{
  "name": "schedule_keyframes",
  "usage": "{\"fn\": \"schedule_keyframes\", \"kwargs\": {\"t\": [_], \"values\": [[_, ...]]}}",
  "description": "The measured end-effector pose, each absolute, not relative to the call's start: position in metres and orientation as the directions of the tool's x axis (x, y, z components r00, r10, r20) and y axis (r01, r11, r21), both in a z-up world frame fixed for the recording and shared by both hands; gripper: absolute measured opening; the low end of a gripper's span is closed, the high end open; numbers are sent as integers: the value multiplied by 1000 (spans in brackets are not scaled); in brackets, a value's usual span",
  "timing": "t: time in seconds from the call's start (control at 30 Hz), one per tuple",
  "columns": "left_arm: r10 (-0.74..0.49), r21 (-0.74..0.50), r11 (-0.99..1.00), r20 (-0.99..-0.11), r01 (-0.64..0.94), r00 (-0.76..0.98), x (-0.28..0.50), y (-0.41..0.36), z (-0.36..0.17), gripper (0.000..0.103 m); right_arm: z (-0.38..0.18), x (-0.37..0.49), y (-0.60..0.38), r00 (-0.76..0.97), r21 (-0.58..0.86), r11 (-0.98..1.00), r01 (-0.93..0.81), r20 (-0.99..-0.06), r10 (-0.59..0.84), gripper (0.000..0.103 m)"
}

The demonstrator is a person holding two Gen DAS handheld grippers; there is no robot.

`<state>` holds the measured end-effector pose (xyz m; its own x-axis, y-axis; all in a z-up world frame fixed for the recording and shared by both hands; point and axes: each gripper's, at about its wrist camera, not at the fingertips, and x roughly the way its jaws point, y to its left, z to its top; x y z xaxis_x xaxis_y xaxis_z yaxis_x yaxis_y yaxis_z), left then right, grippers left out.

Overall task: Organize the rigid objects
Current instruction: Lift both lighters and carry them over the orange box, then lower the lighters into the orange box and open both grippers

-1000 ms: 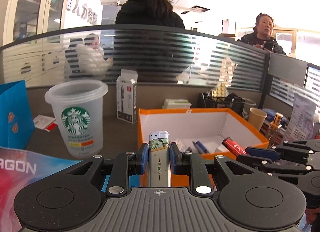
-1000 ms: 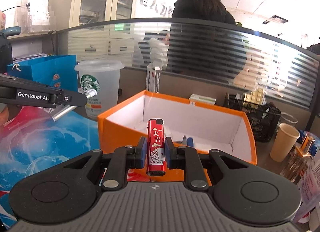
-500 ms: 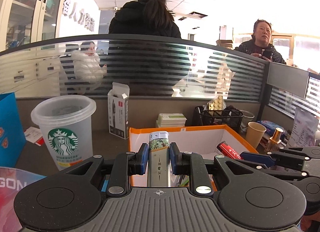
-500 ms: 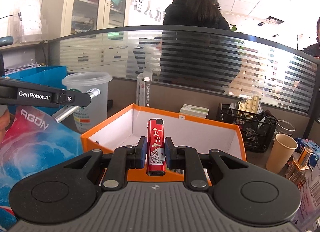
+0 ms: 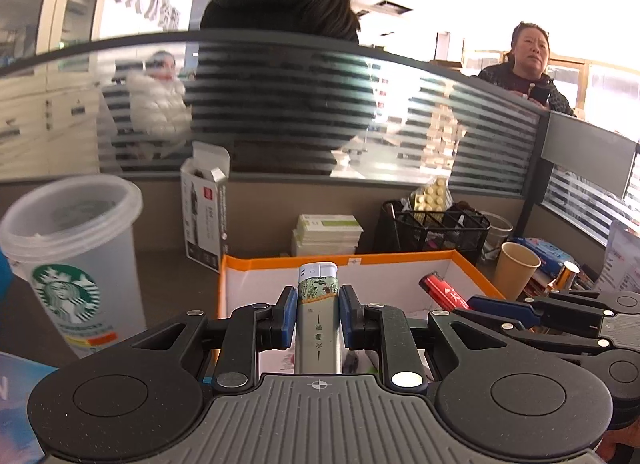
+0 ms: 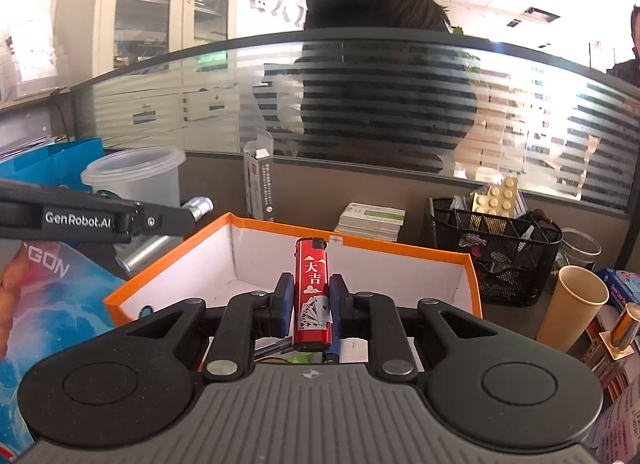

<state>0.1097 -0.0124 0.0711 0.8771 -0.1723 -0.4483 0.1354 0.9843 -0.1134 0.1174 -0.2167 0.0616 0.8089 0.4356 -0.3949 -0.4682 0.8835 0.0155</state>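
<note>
The orange box [image 5: 400,260] with its white inside stands open on a grey counter [image 5: 168,272] in an office cubicle, and both grippers hang over its near edge. The left gripper [image 5: 318,314] has its jaws clamped on a pale lighter [image 5: 318,320] with a green pattern and a white top, held upright above the box's near left part. The right gripper [image 6: 308,306] has its jaws clamped on a red lighter [image 6: 312,296], also upright, above the middle of the near edge. Inside the box, low behind the jaws, lie some pens and small bits, too hidden to name surely.

Behind the counter runs a curved screen of striped frosted glass [image 5: 400,104], and a person with dark hair [image 5: 288,4] stands just beyond it, back turned. Another person in a white coat [image 5: 156,104] shows through the glass, and a third [image 5: 528,72] stands at the far right. Tall cabinets [image 6: 160,4] line the left wall.

Left of the box stands a clear plastic cup [image 5: 76,256] with a green logo, and behind it an open tall carton [image 5: 204,208]. Behind the box lies a stack of small flat packs [image 5: 328,234]; to the right stand a black mesh basket [image 5: 436,228] with a blister pack sticking out, then a brown paper cup [image 5: 514,270]. A blue bag [image 6: 52,164] and a glossy printed sheet [image 6: 52,304] lie at the left.
</note>
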Motion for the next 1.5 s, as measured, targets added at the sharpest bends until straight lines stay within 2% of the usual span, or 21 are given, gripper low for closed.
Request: {"fn": "schedule_keyframes", "kwargs": {"t": [0.63, 1.07, 1.5], "values": [[-180, -140, 983, -569, 121, 802, 158, -19, 22, 21, 21, 168, -206, 769, 12, 899, -438, -513, 381, 17], [-182, -149, 982, -617, 114, 766, 173, -16, 4, 21, 6, 179, -200, 753, -14, 905, -426, -560, 346, 17], [-170, -128, 985, -628, 115, 760, 177, -21, -1, 21, 0, 187, -198, 742, -28, 906, -422, -585, 328, 17]]}}
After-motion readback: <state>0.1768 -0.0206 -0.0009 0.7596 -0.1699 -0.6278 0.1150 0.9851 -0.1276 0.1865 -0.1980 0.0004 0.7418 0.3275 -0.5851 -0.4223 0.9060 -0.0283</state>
